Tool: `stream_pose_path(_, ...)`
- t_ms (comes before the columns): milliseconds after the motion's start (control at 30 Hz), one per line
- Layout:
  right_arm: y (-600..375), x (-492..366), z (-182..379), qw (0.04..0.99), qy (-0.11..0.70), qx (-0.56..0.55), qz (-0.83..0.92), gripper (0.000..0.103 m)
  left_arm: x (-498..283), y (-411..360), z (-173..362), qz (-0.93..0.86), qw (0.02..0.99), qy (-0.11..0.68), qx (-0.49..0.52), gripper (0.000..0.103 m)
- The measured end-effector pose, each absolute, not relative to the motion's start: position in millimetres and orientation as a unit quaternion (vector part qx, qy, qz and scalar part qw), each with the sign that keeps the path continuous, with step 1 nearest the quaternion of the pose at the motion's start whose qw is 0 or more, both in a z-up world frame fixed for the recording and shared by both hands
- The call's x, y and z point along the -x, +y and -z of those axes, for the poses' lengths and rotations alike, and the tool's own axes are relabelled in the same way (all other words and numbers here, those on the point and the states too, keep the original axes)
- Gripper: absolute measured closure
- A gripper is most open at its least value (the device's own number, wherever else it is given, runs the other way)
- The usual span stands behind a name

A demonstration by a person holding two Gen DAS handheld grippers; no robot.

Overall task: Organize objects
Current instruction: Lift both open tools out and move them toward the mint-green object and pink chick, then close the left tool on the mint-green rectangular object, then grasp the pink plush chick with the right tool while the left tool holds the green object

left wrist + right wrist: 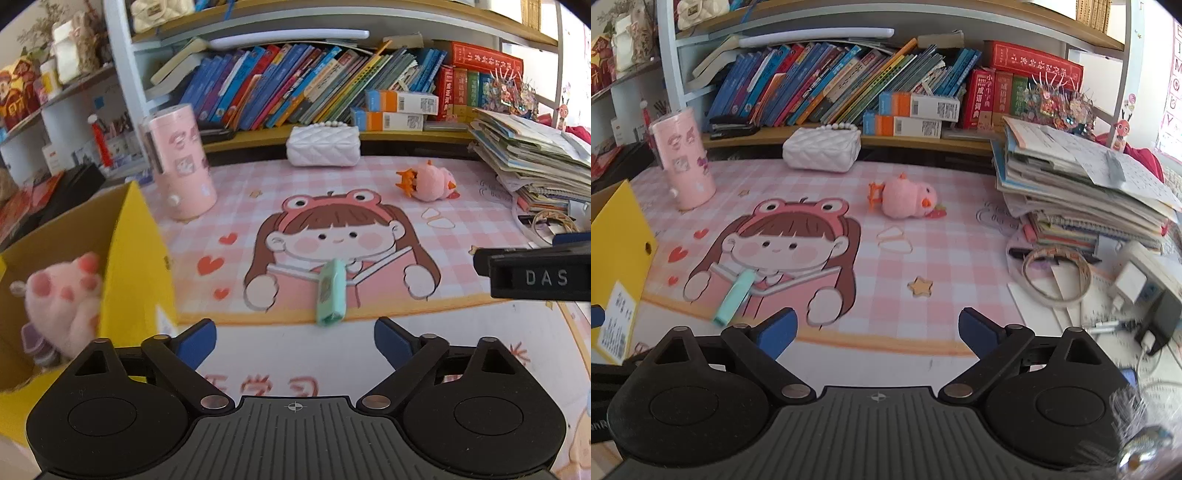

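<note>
The left gripper [294,341], black with blue pads, hangs over a pink checked desk mat printed with a cartoon girl [343,236], its jaws spread wide with nothing between them. At twelve o'clock from it, just beyond the fingertips, a small mint-green rectangular box [330,293] lies flat on the mat, touching neither pad. At nine o'clock stands an open yellow cardboard box [136,266]; a fluffy pink-and-white plush paw [64,299] sits inside it. A pink cylindrical tin with stickers [181,162] stands upright at eleven o'clock, and a white quilted purse with a pearl handle [323,146] rests against the shelf edge at twelve.

The right gripper [877,330] is likewise wide apart and empty. The mint box [734,297] lies at ten o'clock from it. A pink plush chick with an orange crown [908,199] lies on its side at twelve o'clock, beside what may be two rubber bands [894,240]. A leaning stack of papers and workbooks [1082,184] fills two o'clock.
</note>
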State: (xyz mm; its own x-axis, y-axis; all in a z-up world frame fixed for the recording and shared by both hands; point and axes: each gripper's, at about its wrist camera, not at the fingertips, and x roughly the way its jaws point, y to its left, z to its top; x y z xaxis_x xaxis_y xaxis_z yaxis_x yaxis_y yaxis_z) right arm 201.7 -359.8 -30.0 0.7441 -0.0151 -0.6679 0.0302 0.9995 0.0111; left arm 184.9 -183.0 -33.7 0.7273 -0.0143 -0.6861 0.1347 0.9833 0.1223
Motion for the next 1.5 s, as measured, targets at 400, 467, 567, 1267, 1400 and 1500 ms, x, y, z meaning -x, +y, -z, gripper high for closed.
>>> stream_pose_path(400, -380, -250, 32, 0.939, 0.345, 0.010, 0.008, 0.009, -240, -203, 64, 0.030, 0.910, 0.405, -0.080, 0.040)
stream_pose_path(467, -381, -256, 34, 0.939, 0.345, 0.015, 0.007, 0.009, -247, -205, 67, 0.031, 0.908, 0.410, -0.078, 0.042)
stream_pose_path(567, -382, -262, 36, 0.939, 0.344, 0.017, 0.005, 0.009, -253, -209, 71, 0.034, 0.907, 0.411, -0.084, 0.045)
stream_pose_path(1267, -386, -295, 45, 0.937, 0.350, -0.008, -0.009, 0.008, -230, -187, 39, 0.052, 0.921, 0.384, -0.032, 0.081)
stream_pose_path(1400, -389, -330, 56, 0.935, 0.354, -0.016, -0.007, 0.007, -215, -176, 25, 0.049, 0.925, 0.375, -0.027, 0.081)
stream_pose_path(1500, -388, -358, 67, 0.932, 0.362, -0.010, -0.008, 0.005, -208, -170, 21, 0.041, 0.925, 0.378, -0.026, 0.081)
